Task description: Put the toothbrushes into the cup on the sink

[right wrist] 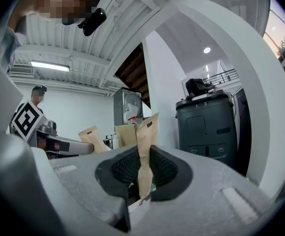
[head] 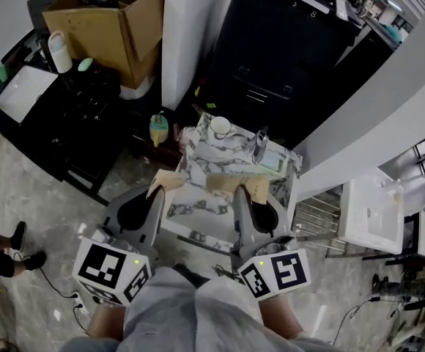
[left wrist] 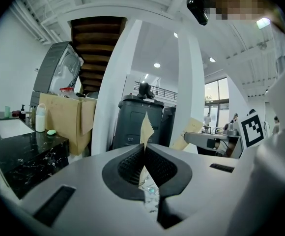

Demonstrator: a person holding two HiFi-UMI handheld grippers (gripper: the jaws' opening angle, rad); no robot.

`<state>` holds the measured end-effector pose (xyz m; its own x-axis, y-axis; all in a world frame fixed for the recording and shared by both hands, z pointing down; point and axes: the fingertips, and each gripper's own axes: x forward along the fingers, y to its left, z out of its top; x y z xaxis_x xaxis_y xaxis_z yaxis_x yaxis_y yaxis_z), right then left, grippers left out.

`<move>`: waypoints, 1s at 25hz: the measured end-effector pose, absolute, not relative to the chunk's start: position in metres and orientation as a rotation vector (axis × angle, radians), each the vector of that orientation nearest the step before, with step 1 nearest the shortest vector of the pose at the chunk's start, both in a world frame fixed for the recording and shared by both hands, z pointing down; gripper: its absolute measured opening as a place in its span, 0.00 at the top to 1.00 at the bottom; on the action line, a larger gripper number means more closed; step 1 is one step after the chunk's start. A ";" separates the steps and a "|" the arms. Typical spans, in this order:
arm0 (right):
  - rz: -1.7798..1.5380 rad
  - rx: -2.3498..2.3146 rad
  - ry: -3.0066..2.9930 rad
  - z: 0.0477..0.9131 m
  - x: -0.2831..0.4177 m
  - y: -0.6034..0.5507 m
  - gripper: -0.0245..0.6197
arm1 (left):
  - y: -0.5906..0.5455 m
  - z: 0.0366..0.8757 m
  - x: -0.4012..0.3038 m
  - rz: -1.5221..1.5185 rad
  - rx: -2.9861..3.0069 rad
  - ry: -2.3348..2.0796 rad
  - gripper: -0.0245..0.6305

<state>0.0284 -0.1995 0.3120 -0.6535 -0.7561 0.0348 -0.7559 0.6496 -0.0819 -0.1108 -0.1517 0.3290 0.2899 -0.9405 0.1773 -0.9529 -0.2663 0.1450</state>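
Note:
In the head view a small marble-topped sink stand (head: 198, 169) lies ahead of me, with a white cup (head: 220, 127) at its far edge and a faucet (head: 259, 144) to the cup's right. My left gripper (head: 157, 191) is shut on a toothbrush in a brown paper wrapper (head: 167, 180), held over the stand's left edge. My right gripper (head: 242, 191) is shut on a second paper-wrapped toothbrush (head: 227, 182) over the stand's right part. In each gripper view the wrapper sticks up from the closed jaws (left wrist: 146, 128) (right wrist: 146, 132). The brushes are hidden inside the paper.
A cardboard box (head: 110, 20) and a black counter (head: 66, 97) with a white bottle (head: 58, 51) stand at the left. A white pillar (head: 187, 35) and a dark bin (head: 278, 42) rise behind the stand. A yellow-green bottle (head: 159, 128) stands beside it. Another white sink (head: 374, 211) is at the right.

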 end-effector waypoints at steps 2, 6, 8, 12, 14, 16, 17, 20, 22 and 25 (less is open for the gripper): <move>-0.140 -1.323 2.841 0.312 0.035 -0.211 0.89 | -0.165 0.329 -0.105 0.084 2.346 -1.738 0.95; -0.145 -1.349 2.823 0.315 0.051 -0.229 0.89 | -0.185 0.329 -0.093 0.092 2.363 -1.727 0.95; -0.154 -1.357 2.817 0.316 0.058 -0.235 0.89 | -0.192 0.328 -0.088 0.103 2.366 -1.724 0.95; -0.176 -1.371 2.800 0.316 0.069 -0.243 0.89 | -0.201 0.324 -0.079 0.128 2.372 -1.719 0.95; -0.184 -1.383 2.790 0.317 0.073 -0.244 0.89 | -0.203 0.324 -0.076 0.140 2.379 -1.708 0.95; -0.189 -1.396 2.778 0.317 0.075 -0.245 0.89 | -0.205 0.324 -0.073 0.149 2.387 -1.694 0.95; -0.191 -1.403 2.771 0.318 0.077 -0.244 0.89 | -0.205 0.325 -0.071 0.153 2.392 -1.686 0.95; -0.198 -1.438 2.748 0.319 0.083 -0.244 0.89 | -0.209 0.325 -0.065 0.162 2.414 -1.656 0.95; -0.201 -1.467 2.731 0.318 0.088 -0.243 0.89 | -0.212 0.324 -0.062 0.164 2.432 -1.631 0.95; -0.201 -1.513 2.703 0.318 0.093 -0.244 0.89 | -0.218 0.323 -0.057 0.166 2.461 -1.591 0.95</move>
